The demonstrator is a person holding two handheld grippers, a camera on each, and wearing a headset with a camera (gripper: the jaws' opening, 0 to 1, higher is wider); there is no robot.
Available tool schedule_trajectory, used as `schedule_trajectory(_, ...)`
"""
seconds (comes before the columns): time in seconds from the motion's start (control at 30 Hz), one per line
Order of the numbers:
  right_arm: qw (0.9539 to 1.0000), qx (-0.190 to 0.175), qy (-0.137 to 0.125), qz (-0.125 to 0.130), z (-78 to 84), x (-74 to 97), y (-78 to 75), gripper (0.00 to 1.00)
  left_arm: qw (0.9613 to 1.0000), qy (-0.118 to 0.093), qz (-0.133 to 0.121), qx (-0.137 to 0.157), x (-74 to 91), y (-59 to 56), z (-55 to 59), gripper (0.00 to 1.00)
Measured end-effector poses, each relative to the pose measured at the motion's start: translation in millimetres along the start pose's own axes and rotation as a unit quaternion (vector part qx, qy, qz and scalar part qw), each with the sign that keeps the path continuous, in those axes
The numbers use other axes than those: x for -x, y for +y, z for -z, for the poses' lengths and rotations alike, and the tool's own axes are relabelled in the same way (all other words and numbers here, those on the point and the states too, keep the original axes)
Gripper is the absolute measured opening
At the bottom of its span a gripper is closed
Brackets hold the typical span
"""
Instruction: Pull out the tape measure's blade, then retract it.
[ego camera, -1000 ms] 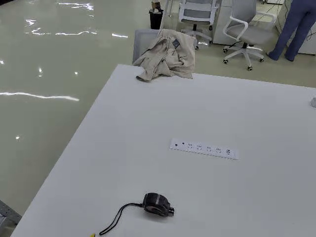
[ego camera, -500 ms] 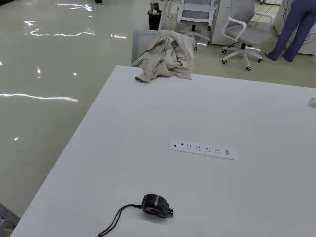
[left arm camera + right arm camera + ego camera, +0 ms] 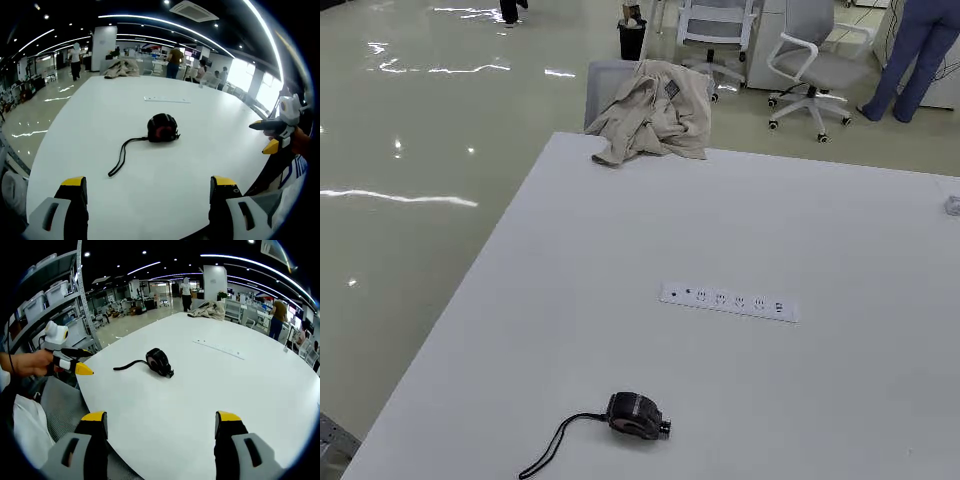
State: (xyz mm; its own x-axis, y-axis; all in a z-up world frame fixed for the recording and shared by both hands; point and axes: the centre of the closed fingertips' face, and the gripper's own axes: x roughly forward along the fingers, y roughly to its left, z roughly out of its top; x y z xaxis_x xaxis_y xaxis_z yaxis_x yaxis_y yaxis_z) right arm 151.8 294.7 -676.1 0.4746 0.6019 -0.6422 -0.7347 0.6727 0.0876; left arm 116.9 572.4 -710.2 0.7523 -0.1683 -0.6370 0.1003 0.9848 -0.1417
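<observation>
A black tape measure (image 3: pixel 638 415) with a black wrist strap (image 3: pixel 552 447) lies near the front edge of the white table (image 3: pixel 740 230), its blade drawn in. In the left gripper view the tape measure (image 3: pixel 162 128) sits well ahead of my open left gripper (image 3: pixel 148 186), whose yellow-tipped fingers (image 3: pixel 74 183) hold nothing. My right gripper (image 3: pixel 161 421) is also open and empty, with the tape measure (image 3: pixel 159 361) lying ahead of it. Each gripper appears at the edge of the other's view: the right gripper (image 3: pixel 274 135) and the left gripper (image 3: pixel 67 362), both hand-held off the table.
A white power strip (image 3: pixel 728 301) lies mid-table beyond the tape measure. A beige jacket (image 3: pixel 652 111) is draped over a chair at the far edge. Office chairs (image 3: pixel 807 65) and a person (image 3: pixel 918 50) stand on the glossy floor behind. Shelving (image 3: pixel 45 300) stands to the left.
The head camera has shifted slightly. The tape measure and power strip have not moved on the table.
</observation>
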Motion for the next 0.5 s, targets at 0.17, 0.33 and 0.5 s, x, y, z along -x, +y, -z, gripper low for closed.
schedule_trajectory(0.17, 1.0, 0.004, 0.006, 0.001, 4.5, 2.0, -2.1, 0.91, 0.9999, 0.005, 0.004, -0.011, 4.3, 4.1, -0.6, 1.0)
schedule_trajectory(0.33, 0.9999, 0.005, 0.01, 0.004, 6.7, 5.2, -4.7, 0.91, 0.9999, 0.006, 0.005, -0.012, 6.9, 7.8, -1.9, 1.0)
schedule_trajectory(0.5, 0.9999, 0.005, 0.012, 0.004, 9.0, 6.3, -5.6, 0.91, 0.9999, 0.006, 0.006, -0.011, 8.1, 8.6, -2.8, 1.0)
